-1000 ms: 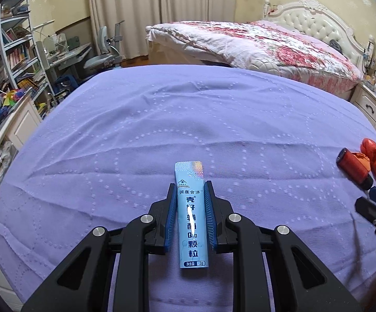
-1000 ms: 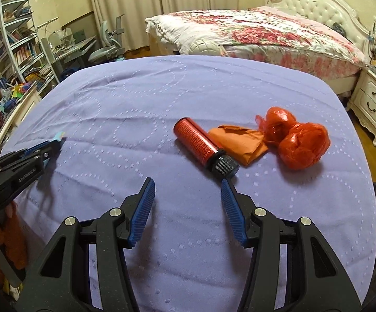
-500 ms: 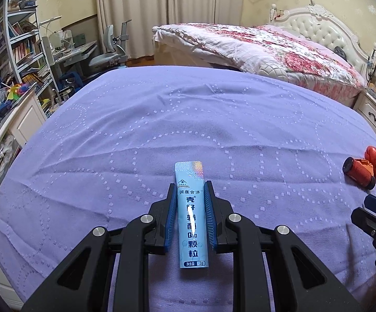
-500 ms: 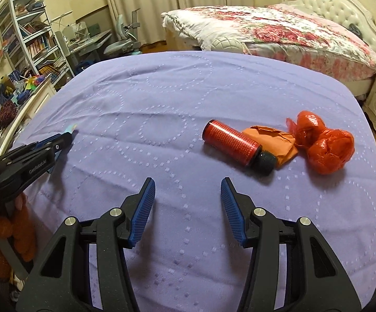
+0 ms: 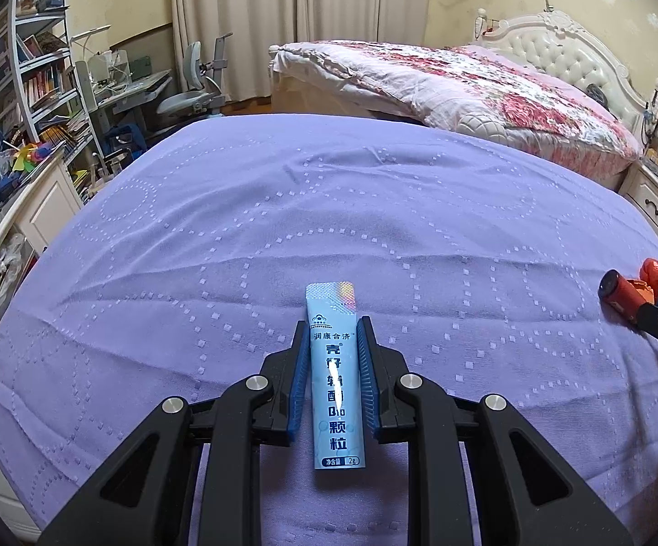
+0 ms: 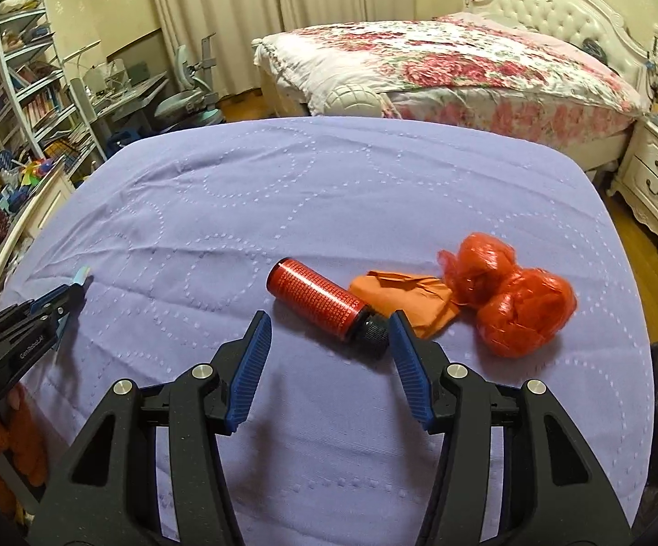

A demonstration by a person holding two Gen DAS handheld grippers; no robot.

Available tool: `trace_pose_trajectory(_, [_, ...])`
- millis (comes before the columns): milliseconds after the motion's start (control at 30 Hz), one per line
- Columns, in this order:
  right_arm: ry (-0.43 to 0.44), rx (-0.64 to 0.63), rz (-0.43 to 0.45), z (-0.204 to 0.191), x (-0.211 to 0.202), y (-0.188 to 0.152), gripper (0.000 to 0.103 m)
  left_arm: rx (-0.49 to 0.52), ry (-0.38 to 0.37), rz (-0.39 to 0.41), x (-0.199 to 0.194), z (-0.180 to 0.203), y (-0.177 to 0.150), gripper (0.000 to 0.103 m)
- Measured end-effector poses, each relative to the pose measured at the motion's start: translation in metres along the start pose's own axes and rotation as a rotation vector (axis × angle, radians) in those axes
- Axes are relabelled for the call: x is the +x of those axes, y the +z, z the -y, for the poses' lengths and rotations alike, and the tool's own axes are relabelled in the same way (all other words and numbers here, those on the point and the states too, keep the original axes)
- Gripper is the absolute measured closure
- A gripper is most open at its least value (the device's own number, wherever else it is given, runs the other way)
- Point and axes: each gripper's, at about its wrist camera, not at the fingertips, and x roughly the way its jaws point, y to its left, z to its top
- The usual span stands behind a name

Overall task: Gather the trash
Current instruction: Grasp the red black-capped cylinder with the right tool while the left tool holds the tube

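On the left, the left gripper (image 5: 332, 346) pinches a light blue sachet (image 5: 336, 373) printed with Chinese characters between its blue pads, holding it lengthwise above a lilac bedspread (image 5: 283, 209) stitched with dotted circles. Further right, the right gripper (image 6: 326, 332) hangs over the same bedspread with its jaws spread and nothing between them. Just beyond its fingertips a red cylindrical bottle (image 6: 315, 300) with a black cap lies on its side, its cap end near the right finger, touching a crumpled orange paper (image 6: 411, 298), with a bunched red plastic bag (image 6: 511, 300) at the far right.
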Motion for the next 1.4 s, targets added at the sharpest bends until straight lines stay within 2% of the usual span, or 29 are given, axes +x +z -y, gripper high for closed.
trace_pose_trajectory(200, [0.099, -0.042, -0.051, -0.017, -0.002, -0.008, 0.050, 0.000, -0.001, -0.004, 0.001, 0.001, -0.001, 0.081])
trace_pose_trajectory(400, [0.073, -0.051, -0.024, -0.021, -0.009, -0.008, 0.050, -0.011, -0.005, 0.001, -0.001, -0.002, -0.001, 0.081])
trace_pose_trajectory(600, [0.055, -0.030, 0.021, -0.011, -0.007, 0.015, 0.050, -0.011, -0.005, 0.001, -0.001, -0.003, -0.001, 0.081])
trace_pose_trajectory(833, [0.047, -0.063, -0.062, -0.014, 0.024, 0.011, 0.052, -0.015, -0.008, -0.003, 0.000, -0.003, 0.000, 0.081])
trace_pose_trajectory(1167, [0.001, -0.076, -0.059, -0.026, 0.034, 0.016, 0.052, -0.005, -0.005, -0.002, 0.001, -0.001, 0.002, 0.081])
trace_pose_trajectory(1200, [-0.010, -0.075, -0.063, -0.026, 0.037, 0.017, 0.054, -0.006, -0.004, -0.002, 0.001, 0.000, 0.002, 0.081])
trace_pose_trajectory(1367, [-0.047, -0.084, -0.063, -0.026, 0.037, 0.014, 0.080, 0.000, -0.005, 0.000, 0.000, 0.000, 0.002, 0.081])
trace_pose_trajectory(1400, [-0.043, -0.081, -0.065, -0.025, 0.035, 0.012, 0.080, 0.001, -0.005, 0.001, 0.000, 0.000, 0.002, 0.081])
